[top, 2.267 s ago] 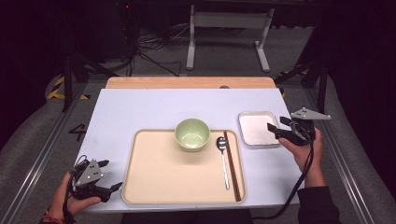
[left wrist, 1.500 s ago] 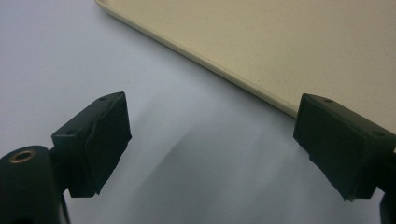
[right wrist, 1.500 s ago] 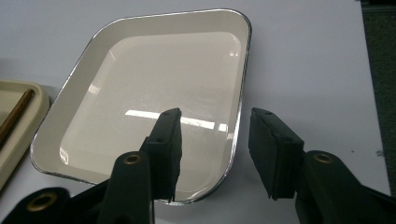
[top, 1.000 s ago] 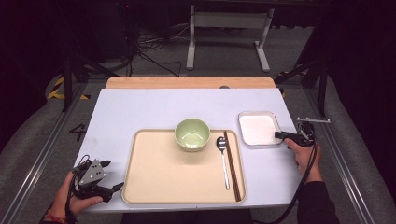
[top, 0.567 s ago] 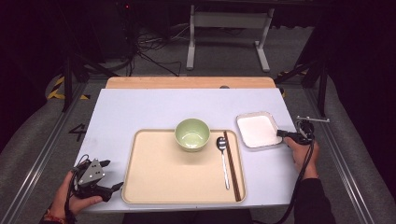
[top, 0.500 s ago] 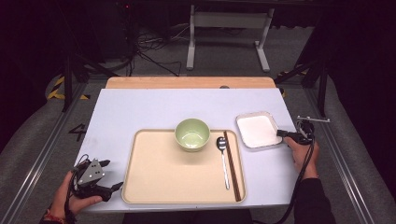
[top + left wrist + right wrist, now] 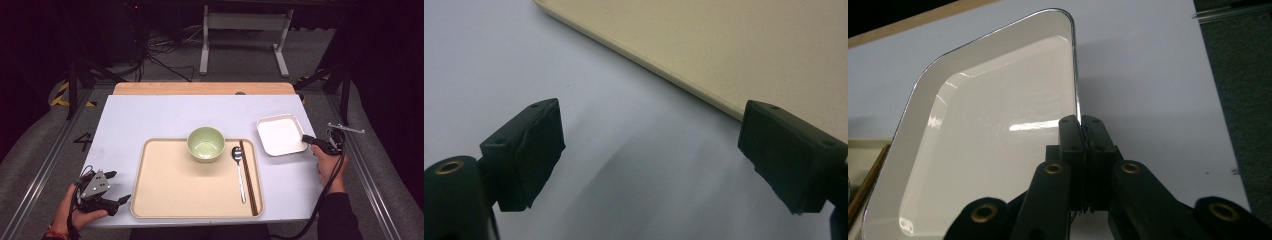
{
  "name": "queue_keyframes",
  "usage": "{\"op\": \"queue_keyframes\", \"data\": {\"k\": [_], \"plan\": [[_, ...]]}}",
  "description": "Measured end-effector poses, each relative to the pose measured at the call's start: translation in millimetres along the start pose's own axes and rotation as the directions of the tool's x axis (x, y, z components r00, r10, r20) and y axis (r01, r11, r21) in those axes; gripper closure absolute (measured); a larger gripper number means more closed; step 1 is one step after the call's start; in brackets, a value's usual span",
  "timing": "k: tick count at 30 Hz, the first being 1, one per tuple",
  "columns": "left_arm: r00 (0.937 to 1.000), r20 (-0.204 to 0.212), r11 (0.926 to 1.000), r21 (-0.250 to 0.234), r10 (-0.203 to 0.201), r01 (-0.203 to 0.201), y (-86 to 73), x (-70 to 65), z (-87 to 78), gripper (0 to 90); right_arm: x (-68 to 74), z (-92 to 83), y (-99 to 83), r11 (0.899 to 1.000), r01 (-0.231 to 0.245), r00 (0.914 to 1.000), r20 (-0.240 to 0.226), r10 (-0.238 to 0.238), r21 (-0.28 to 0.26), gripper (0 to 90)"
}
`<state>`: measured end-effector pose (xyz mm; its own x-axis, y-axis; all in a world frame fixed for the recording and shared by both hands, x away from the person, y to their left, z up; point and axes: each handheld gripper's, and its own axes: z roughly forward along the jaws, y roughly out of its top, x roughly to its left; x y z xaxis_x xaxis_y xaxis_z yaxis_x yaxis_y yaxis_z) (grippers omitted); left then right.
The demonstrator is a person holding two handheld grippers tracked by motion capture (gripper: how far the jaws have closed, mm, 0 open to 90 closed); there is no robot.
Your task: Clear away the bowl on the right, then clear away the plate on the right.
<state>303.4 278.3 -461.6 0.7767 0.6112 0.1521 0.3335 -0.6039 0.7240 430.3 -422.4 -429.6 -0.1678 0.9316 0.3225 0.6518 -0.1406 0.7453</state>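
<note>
Jaws of right gripper (image 7: 1081, 125) clenched on white dish (image 7: 993, 130) rim; left gripper (image 7: 649, 155) released

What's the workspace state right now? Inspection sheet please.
Surface: pale table, wooden strip along far edge.
Job's things: white square plate right of beige tray; its rim is clamped.
Clutter: green bowl, spoon and chopsticks on the tray.
Grippers: right gripper shut on the plate rim; left gripper open, empty, by the tray's corner.
Cables: one trails from each gripper.
Surroundings: dark floor, metal stand behind.
</note>
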Motion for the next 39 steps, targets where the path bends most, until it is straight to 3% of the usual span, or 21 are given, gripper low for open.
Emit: {"op": "queue_keyframes", "data": {"k": [16, 29, 39], "plan": [[1.0, -0.003, 1.0, 0.007, -0.002, 0.002, -0.6, -1.4, -0.5, 12.1, 3.3, -22.3, 7.1, 0.995, 0.008, 0.9994, -0.032, -0.012, -0.103, 89.5], [0.9998, -0.006, 0.9998, 0.008, 0.016, -0.016, 3.9, -4.1, 0.5, 12.0, 19.8, -35.8, 8.7, 0.988, 0.041, 0.9951, -0.083, -0.054, -0.15, 89.5], [0.9999, -0.006, 0.9999, 0.009, 0.013, -0.013, 3.5, -3.1, 0.5, 12.0, 43.8, -42.4, 13.6, 0.978, 0.097, 0.9841, -0.13, -0.121, -0.183, 89.5]]}}
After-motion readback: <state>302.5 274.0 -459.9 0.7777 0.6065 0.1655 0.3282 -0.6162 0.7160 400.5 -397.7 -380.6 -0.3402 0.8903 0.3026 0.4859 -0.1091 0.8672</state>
